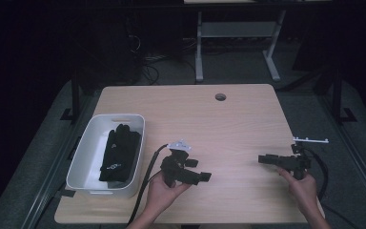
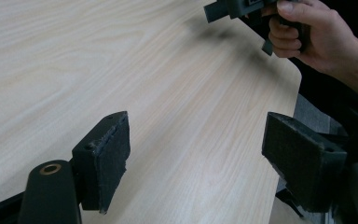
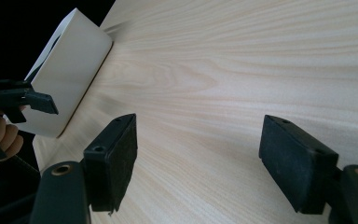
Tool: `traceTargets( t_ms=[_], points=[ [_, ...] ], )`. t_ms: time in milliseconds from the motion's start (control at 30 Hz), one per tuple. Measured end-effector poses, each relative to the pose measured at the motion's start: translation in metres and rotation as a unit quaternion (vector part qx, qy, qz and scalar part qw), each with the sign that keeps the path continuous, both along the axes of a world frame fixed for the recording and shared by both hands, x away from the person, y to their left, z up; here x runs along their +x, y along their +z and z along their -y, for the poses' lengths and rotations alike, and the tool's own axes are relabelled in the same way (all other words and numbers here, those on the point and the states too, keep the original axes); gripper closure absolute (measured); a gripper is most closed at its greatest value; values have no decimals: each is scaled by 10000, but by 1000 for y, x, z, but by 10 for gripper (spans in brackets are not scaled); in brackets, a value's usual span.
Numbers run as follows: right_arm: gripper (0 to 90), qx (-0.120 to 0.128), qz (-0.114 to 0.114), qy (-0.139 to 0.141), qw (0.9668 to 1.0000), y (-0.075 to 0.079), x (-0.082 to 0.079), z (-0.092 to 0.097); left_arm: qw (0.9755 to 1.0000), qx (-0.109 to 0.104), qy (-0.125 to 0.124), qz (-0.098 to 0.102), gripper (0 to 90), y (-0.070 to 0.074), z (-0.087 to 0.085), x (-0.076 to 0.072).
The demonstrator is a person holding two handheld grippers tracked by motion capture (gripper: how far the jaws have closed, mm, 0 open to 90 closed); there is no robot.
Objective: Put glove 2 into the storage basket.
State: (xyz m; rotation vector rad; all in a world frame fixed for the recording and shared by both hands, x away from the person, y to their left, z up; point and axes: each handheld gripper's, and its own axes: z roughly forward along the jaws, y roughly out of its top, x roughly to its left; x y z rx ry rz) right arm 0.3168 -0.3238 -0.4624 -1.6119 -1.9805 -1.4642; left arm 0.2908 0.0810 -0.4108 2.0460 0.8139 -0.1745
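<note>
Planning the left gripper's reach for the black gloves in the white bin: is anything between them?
Only the white bin itself. Its near side wall stands between the left gripper and the black gloves lying inside, so a level approach is blocked. From above the bin is uncovered. The gripper's jaws are open and empty, pointing away from the bin.

Light wood table (image 1: 228,119), round cable hole (image 1: 220,97) near far edge; white bin (image 1: 88,148) sits at table's left edge, near side of the hole
</note>
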Motion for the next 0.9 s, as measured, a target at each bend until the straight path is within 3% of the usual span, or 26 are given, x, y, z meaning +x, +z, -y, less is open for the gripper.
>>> traceTargets(
  t_ms=[900],
  points=[
    [257,-39,9,34,10000,-12,-15,-2,9997,11,-105,201,228,-15,-7,-26]
  ],
)
